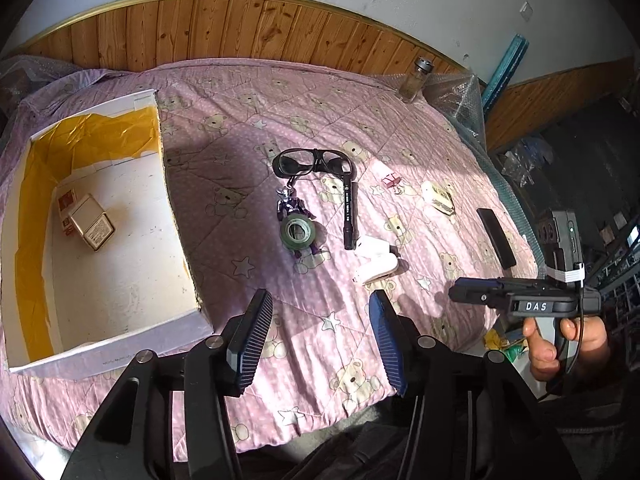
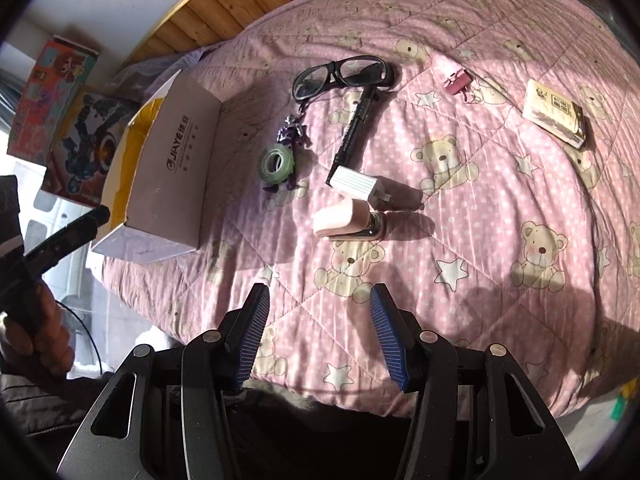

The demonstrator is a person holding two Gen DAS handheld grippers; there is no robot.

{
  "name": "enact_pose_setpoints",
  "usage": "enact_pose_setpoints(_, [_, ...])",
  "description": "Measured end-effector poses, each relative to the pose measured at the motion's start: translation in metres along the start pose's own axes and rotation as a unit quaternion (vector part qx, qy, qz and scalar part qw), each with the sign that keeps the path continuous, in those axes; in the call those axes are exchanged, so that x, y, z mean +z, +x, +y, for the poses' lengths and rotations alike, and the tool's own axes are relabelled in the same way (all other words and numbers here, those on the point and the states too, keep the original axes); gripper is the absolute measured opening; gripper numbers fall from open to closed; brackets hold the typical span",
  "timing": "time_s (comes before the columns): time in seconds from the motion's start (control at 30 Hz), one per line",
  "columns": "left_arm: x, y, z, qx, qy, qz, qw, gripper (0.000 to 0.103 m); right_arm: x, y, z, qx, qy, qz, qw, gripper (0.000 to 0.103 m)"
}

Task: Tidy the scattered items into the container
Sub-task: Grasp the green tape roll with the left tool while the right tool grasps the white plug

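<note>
Here both the left gripper [image 1: 320, 332] and right gripper [image 2: 318, 330] hover spread, empty-handed.

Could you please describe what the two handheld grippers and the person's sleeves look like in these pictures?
Both grippers, left and right, have black angular frames with silver round bolts and two fingers faced with blue ribbed pads. From the side, the right gripper body is black, labelled "DAS" in white, with a pistol-style handle, a thin black cable and a camera block on top. The sleeve is dark.
</note>
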State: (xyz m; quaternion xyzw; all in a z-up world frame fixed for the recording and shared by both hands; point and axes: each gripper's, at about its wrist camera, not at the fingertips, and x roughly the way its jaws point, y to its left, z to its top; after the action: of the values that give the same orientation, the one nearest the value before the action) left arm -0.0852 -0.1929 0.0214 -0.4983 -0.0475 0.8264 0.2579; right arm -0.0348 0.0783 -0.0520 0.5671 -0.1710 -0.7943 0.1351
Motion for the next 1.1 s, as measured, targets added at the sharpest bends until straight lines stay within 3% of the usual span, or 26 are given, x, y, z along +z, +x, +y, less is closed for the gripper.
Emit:
enact_pose_setpoints(0.2, [0.021, 0.045, -0.005, -0.002, 0.004, 0.021, 0.9998, 0.059, 0.022, 0.012, 0.0, -0.051, -0.025, -0.016, 0.998, 0.056])
enact_pose_setpoints(0.37, [0.033, 0.085, -0.007, -0.006, -0.005, 0.044, 0.999, 0.059, 0.04, 0.023, -0.003, -0.042, -0.019, -0.011, 0.999, 0.056])
enact_pose_setpoints(0.7, [0.055, 0.16, 0.015, 0.032, -0.05, 0.064, 0.9962, 0.059, 0.066, 0.059, 0.005, -0.055, -0.046, 0.0, 0.997, 0.056])
enact_pose_setpoints(0.97, [0.049, 0.206, 0.027, 0.059, -0.064, 0.101, 0.9911, 0.059, 0.084, 0.107, 0.005, -0.095, -0.118, 0.073, 0.986, 0.056])
enact_pose_setpoints(1.03, [0.05, 0.207, 0.023, 0.062, -0.042, 0.08, 0.994, 0.066, 0.085, 0.115, 0.002, -0.096, -0.123, 0.082, 0.984, 0.053])
enact_pose_setpoints(1.1, [0.051, 0.211, 0.018, 0.072, -0.018, 0.078, 0.9942, 0.066, 0.085, 0.119, -0.004, -0.099, -0.118, 0.081, 0.985, 0.034])
